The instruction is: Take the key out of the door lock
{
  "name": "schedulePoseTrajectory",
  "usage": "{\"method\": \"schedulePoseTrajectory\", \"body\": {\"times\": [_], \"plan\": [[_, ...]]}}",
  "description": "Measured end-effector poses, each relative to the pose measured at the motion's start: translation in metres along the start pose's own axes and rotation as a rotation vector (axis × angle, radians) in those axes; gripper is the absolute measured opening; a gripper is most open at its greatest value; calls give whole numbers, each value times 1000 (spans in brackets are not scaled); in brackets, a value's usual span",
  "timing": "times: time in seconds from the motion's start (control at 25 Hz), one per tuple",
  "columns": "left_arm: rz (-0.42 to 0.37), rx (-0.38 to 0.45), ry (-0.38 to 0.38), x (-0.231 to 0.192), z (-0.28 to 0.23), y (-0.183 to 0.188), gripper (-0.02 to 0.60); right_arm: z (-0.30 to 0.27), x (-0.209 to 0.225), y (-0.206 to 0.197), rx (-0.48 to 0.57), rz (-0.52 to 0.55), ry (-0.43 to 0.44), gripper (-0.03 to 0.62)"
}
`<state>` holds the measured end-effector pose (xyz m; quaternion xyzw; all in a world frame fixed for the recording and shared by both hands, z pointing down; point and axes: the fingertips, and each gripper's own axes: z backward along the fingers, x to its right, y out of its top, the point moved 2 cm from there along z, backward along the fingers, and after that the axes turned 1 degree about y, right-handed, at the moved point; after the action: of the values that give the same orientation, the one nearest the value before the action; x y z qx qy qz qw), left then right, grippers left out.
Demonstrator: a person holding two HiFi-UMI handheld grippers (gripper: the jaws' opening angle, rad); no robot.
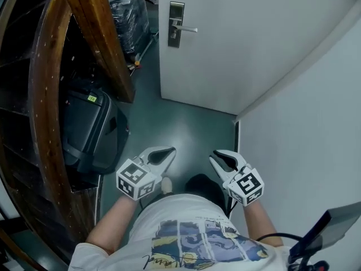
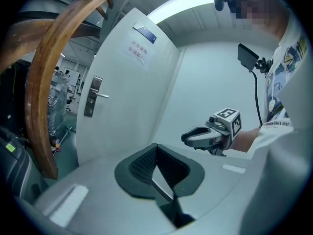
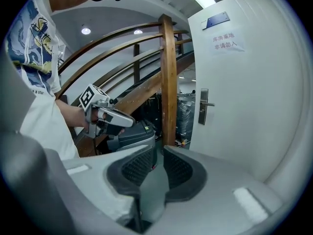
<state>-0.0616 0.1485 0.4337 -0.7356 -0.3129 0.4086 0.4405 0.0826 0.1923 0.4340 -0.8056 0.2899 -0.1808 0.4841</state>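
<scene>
A white door (image 1: 237,44) stands ahead, partly ajar, with a metal lock plate and lever handle (image 1: 176,24) near its left edge. The plate also shows in the left gripper view (image 2: 93,97) and in the right gripper view (image 3: 203,106). I cannot make out a key at this distance. Both grippers are held low in front of the person, well short of the door. My left gripper (image 1: 168,152) is shut with nothing in it, its pads meeting (image 2: 156,153). My right gripper (image 1: 217,157) stands open by a narrow gap (image 3: 160,155), also with nothing between its pads.
A curved wooden stair railing (image 1: 48,95) and a slanted wooden post (image 1: 101,38) run along the left. A black case (image 1: 90,129) sits under the railing. Wrapped goods (image 1: 127,10) stand beyond the post. A white wall (image 1: 304,140) closes the right side. The floor (image 1: 180,129) is dark green.
</scene>
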Motion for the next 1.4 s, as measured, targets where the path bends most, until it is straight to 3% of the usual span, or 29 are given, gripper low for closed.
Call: {"method": "schedulePoseTrajectory", "body": {"times": [0.32, 0.8, 1.08, 1.4], "plan": [[47, 34, 113, -75, -33, 31, 11, -76, 75, 41, 20, 79, 97, 67], [115, 92, 263, -173, -141, 104, 54, -156, 242, 103, 41, 273, 216, 100], [253, 136, 269, -227, -172, 114, 81, -212, 304, 148, 53, 349, 177, 125], [297, 126, 233, -307, -196, 131, 107, -291, 353, 209, 40, 452, 109, 140]]}}
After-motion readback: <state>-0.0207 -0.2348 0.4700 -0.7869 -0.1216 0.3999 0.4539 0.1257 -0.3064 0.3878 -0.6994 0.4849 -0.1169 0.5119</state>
